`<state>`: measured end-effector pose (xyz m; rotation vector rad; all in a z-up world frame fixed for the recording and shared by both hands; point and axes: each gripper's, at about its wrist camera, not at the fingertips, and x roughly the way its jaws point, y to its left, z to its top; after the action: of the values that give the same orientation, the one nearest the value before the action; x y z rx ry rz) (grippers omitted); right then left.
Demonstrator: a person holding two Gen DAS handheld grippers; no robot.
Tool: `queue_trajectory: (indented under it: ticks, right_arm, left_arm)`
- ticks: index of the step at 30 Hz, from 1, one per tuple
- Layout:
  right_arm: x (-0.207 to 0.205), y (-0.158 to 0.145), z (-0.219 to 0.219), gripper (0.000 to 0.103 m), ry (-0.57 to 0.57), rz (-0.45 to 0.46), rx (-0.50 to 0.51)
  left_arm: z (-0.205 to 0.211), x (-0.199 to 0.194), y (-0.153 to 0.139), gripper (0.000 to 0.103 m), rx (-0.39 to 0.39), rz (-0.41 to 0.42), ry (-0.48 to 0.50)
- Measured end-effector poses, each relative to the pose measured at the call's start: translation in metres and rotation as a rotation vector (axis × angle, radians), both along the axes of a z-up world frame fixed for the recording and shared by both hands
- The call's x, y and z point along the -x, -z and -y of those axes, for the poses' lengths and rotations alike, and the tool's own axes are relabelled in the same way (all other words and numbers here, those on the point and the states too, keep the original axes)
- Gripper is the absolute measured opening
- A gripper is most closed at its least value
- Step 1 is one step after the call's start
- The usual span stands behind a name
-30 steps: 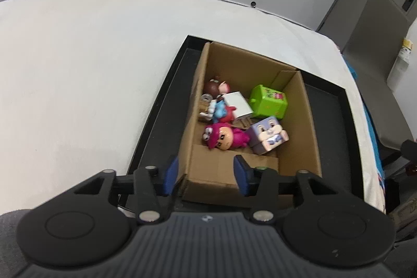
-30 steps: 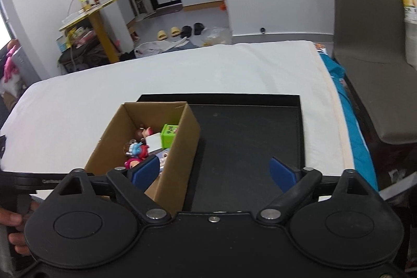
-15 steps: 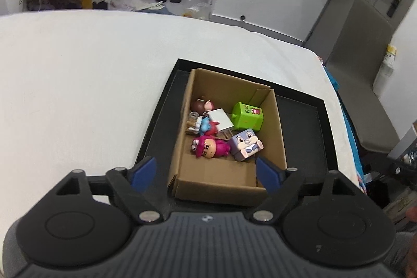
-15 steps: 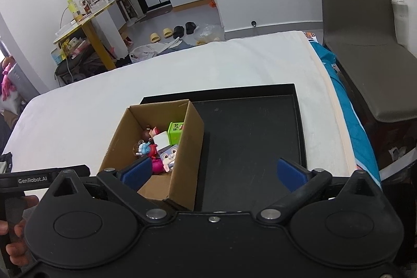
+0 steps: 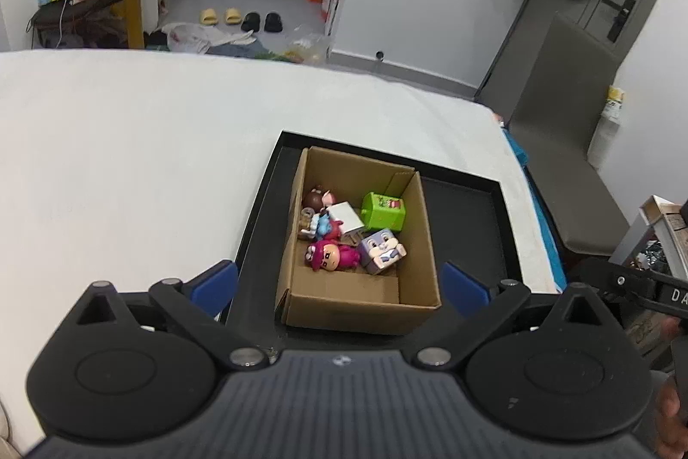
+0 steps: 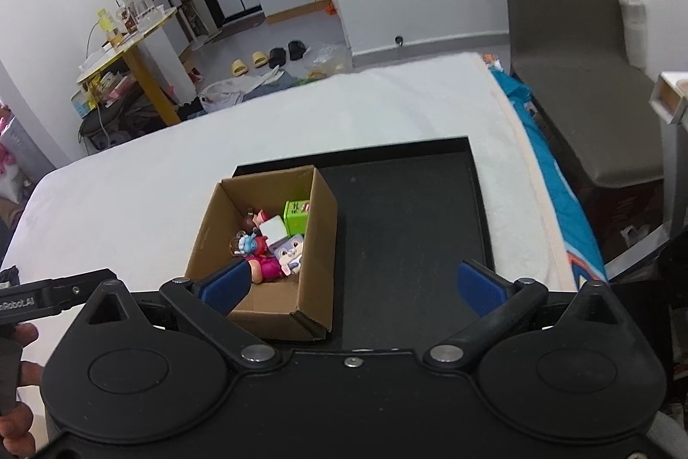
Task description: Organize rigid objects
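An open cardboard box (image 5: 415, 244) stands on the left part of a black tray (image 5: 468, 226). Inside lie a pink figure (image 5: 331, 254), a lilac rabbit cube (image 5: 382, 250), a green cube (image 5: 382, 211), a white block (image 5: 344, 216) and small figures. My left gripper (image 5: 339, 284) hovers above the box's near end. Its jaws are opening wide and nothing is pressed between the pads. In the right wrist view the box (image 6: 320, 244) sits left of the bare tray floor (image 6: 408, 226). My right gripper (image 6: 352, 284) is open and holds nothing.
The tray rests on a white-covered surface (image 5: 129, 158). A grey chair (image 6: 572, 72) and a blue cloth (image 6: 546, 158) lie past its right edge. A person's hand (image 6: 17, 373) holds the other gripper at lower left. Shoes and a yellow-legged table stand far behind.
My left gripper's jaws spread from narrow to wide, and it rose and drew back from the box. My right gripper also lifted and pulled back, its jaws widening slightly.
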<state>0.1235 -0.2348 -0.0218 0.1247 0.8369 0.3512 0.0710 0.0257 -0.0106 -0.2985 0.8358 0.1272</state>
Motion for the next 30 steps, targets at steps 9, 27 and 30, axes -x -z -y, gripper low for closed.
queue_trajectory:
  ticks: [9, 27, 30]
  right_arm:
    - [0.022, -0.015, -0.005, 0.103, 0.019, 0.052, 0.019]
    - [0.052, -0.023, 0.006, 0.103, 0.023, 0.077, -0.019]
    - [0.058, -0.022, 0.01, 0.103, 0.025, 0.084, -0.022]
  left_arm:
    - [0.007, 0.023, -0.017, 0.102, 0.017, 0.041, 0.03]
    - [0.026, 0.069, -0.04, 0.102, -0.012, 0.108, 0.058]
    - [0.029, 0.073, -0.04, 0.102, -0.026, 0.109, 0.064]
